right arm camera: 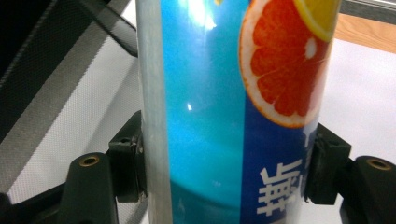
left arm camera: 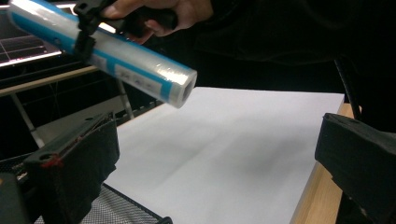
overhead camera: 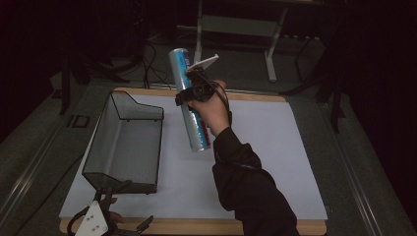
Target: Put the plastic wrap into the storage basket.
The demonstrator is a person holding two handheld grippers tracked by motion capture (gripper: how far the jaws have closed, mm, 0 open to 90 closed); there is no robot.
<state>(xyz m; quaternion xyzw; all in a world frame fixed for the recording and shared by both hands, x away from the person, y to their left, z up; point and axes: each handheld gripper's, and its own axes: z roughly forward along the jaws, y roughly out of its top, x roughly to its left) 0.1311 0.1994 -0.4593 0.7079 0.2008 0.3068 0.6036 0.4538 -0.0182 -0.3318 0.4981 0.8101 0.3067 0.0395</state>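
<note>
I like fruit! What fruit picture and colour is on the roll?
Blue roll with an orange citrus slice; right gripper view.

Counted on the table: one long blue-and-silver wrapped roll (overhead camera: 189, 105) printed with an orange slice, one dark wire-mesh basket (overhead camera: 125, 142), and one white mat (overhead camera: 275, 147).

A glossy film wrap is seen on the long blue-and-silver cylindrical roll (overhead camera: 190, 105), printed with an orange slice. Left of the roll, a dark wire-mesh metal basket (overhead camera: 125, 142) is finely perforated. Under both, a smooth matt white sheet (overhead camera: 265, 147) is edged by a light wooden board (overhead camera: 275, 227).
</note>
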